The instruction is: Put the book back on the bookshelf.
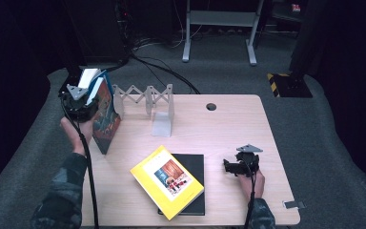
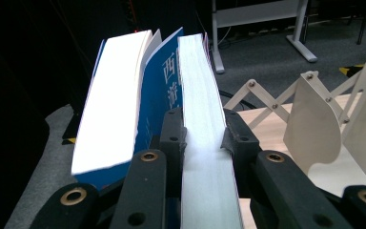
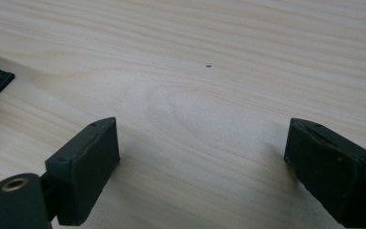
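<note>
Now | left gripper [image 2: 204, 136] fingers clamp blue book [image 2: 164, 90], cover reads 西游 | right gripper [image 3: 202, 157] fingers wide apart

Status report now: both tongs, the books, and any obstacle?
Left tongs shut on upright book. Right tongs open, empty, over table. White folding rack stands beside; yellow book lies flat.

Bare table [image 1: 228, 129] lies open between the white folding rack [image 1: 145, 100] and the 2 stacked books, yellow book [image 1: 167, 182] on black book [image 1: 193, 164]. The right gripper [image 1: 233, 167], jaws apart, has bare wood ahead. The left gripper [image 2: 204, 138] and its clamped book [image 2: 198, 95] crowd the rack's left end.
</note>
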A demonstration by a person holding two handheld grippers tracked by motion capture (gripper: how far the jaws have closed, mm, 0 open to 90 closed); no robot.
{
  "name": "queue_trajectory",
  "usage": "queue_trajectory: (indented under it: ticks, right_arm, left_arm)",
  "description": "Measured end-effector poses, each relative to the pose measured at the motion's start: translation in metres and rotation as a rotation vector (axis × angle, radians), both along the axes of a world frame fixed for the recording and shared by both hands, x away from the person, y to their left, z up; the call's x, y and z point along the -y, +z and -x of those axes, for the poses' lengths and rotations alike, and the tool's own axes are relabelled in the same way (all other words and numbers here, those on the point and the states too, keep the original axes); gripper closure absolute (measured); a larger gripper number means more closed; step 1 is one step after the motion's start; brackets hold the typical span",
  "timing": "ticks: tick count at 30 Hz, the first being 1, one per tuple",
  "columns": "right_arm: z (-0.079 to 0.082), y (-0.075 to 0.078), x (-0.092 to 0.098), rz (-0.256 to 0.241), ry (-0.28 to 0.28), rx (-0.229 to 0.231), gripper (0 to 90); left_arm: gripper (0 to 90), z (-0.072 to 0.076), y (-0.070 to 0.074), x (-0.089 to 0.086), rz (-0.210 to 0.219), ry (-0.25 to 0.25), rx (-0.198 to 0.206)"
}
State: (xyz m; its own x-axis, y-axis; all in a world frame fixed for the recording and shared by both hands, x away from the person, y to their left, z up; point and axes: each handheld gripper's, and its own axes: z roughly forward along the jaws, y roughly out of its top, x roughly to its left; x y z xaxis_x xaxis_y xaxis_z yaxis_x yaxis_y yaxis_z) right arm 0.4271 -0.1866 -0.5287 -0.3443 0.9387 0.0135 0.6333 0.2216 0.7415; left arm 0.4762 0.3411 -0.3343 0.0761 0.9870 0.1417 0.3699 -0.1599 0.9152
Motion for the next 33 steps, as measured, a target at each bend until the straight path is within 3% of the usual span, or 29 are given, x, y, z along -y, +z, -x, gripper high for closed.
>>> queue_trajectory:
  ticks: [17,33]
  right_arm:
    - [0.0,0.0,0.0,0.0,0.0,-0.001,10.9]
    - [0.0,0.0,0.001,0.003,0.003,0.0,11.3]
  left_arm:
    - [73.7,-0.048,-0.009,0.007,0.017,0.05,0.018]
    - [73.5,-0.07,-0.014,0.012,0.017,0.066,0.023]
